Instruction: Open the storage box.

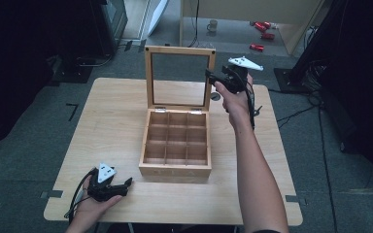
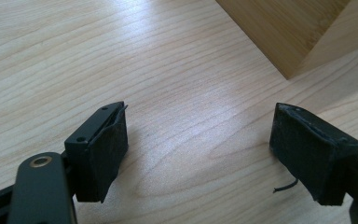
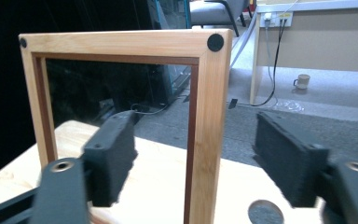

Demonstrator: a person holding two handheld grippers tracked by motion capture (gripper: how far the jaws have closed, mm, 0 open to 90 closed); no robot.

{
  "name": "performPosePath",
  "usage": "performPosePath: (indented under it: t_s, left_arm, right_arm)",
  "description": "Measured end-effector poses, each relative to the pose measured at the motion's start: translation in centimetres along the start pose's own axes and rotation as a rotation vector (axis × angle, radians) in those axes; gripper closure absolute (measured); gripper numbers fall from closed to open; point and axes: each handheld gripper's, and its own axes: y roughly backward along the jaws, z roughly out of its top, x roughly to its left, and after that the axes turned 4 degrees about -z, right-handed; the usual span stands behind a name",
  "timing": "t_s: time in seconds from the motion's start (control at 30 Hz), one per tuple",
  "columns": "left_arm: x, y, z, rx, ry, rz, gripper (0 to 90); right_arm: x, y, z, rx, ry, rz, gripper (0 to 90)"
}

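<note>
A wooden box (image 1: 175, 167) with several empty compartments stands in the middle of the table (image 1: 111, 116). Its glass-paned lid (image 1: 179, 50) stands upright at the back. My right gripper (image 1: 213, 78) is held up at the lid's right edge. In the right gripper view the lid's right rail (image 3: 209, 116) stands between the spread jaws of my right gripper (image 3: 198, 156), and neither pad touches it. My left gripper (image 1: 125, 185) rests on the table near the front left corner. My left gripper (image 2: 198, 154) is open with only bare table between its jaws, and a corner of the box (image 2: 289, 32) lies ahead.
A round dark disc (image 1: 215, 96) sits in the tabletop right of the lid. On the floor behind the table are a mug (image 1: 212, 25) and some red items (image 1: 262, 29). Cables run along the floor at the right.
</note>
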Motion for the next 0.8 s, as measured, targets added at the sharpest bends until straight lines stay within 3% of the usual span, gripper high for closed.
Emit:
performPosePath:
  t_s: [0.17,0.5,0.8]
  left_arm:
    - [0.0,0.0,0.0,-0.002,0.003,0.002,19.6]
    - [0.0,-0.1,0.0,-0.003,0.002,0.004,19.6]
    - [0.0,-0.1,0.1,-0.003,0.005,0.005,19.6]
  right_arm:
    - [0.1,2.4,-0.8,0.009,0.039,-0.036,17.8]
    - [-0.3,7.5,-4.3,0.036,0.059,-0.039,2.3]
    - [-1.7,11.6,-8.0,0.060,0.083,-0.060,0.0]
